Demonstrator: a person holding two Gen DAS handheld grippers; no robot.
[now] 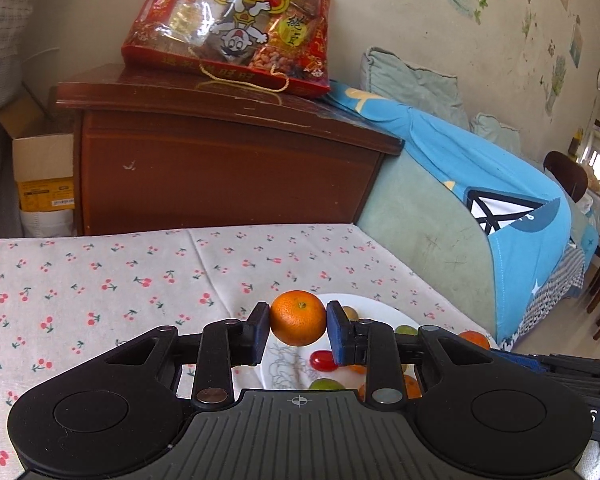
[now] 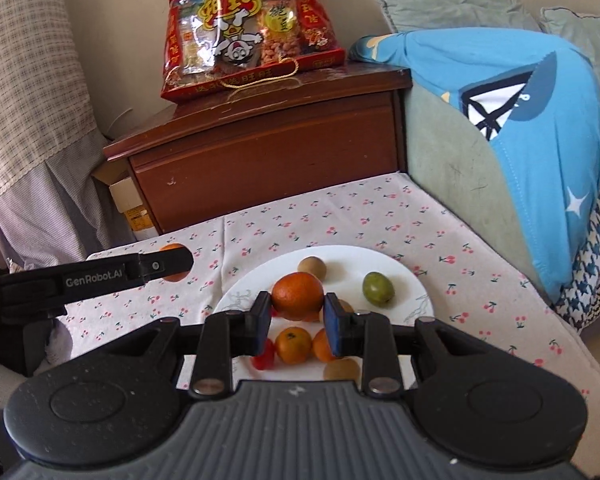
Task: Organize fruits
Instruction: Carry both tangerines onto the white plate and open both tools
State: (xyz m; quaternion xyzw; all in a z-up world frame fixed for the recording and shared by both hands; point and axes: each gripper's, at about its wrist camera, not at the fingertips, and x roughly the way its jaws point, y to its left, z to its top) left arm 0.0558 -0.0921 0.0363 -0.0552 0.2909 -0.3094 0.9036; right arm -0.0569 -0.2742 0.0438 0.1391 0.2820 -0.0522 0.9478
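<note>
- L claw [image 1: 298, 330] clamps an orange [image 1: 297, 317], raised over the plate [image 1: 374, 305] edge.
- R claw [image 2: 297, 317] closed on another orange [image 2: 297, 295], above plate centre.
- On plate: green fruit [image 2: 377, 289], brown fruit [image 2: 312, 267], 2 small oranges [image 2: 294, 345], red bits.

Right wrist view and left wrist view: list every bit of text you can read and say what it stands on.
"GenRobot.AI": white lettering on the side of the left gripper, seen in the right wrist view.
Large yellow and red Chinese characters on the red snack bag on the wooden cabinet: printed upside down, not read with confidence.
Label on the yellow cardboard box beside the cabinet: too small to read.
No other text is legible.
</note>
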